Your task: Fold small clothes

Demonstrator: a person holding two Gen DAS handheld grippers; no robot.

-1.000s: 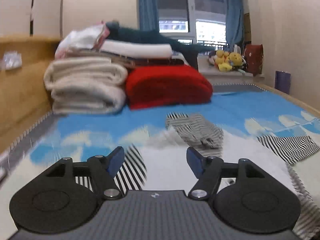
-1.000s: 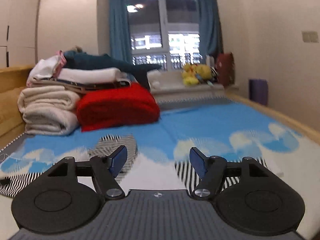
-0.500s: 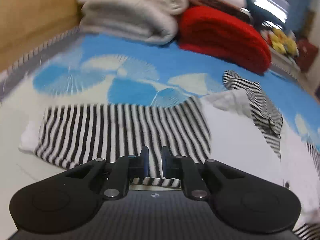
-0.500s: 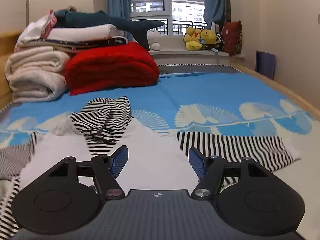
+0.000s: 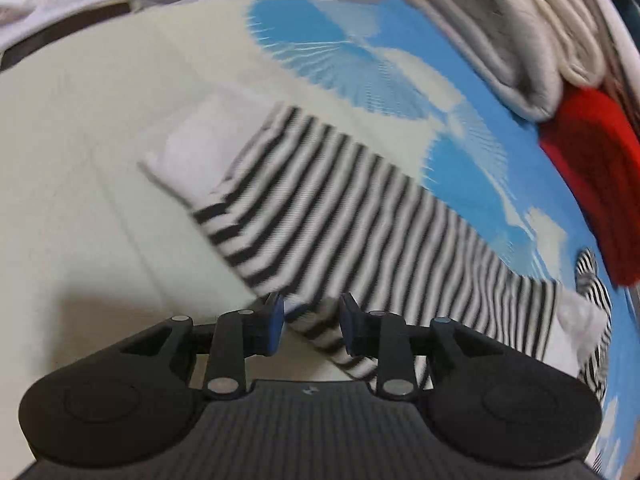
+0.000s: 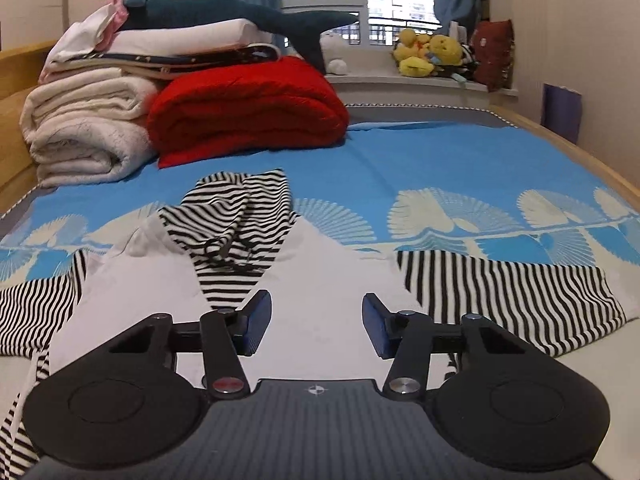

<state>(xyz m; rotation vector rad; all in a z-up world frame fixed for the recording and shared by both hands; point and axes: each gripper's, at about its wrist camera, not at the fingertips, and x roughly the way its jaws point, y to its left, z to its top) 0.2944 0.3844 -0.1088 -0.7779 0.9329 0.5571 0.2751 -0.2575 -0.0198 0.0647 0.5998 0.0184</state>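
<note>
While the left gripper (image 5: 311, 322) straddles the striped sleeve (image 5: 344, 216), fingers apart.
Right gripper (image 6: 316, 322), low in frame, fingers wide apart above the garment's white body (image 6: 316, 280).

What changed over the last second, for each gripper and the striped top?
The left gripper swung down to the striped sleeve, closed at the sleeve's near edge, and now stands partly open with fabric between its fingers. The right gripper stayed open over the white body; its view tilted slightly downward.
</note>
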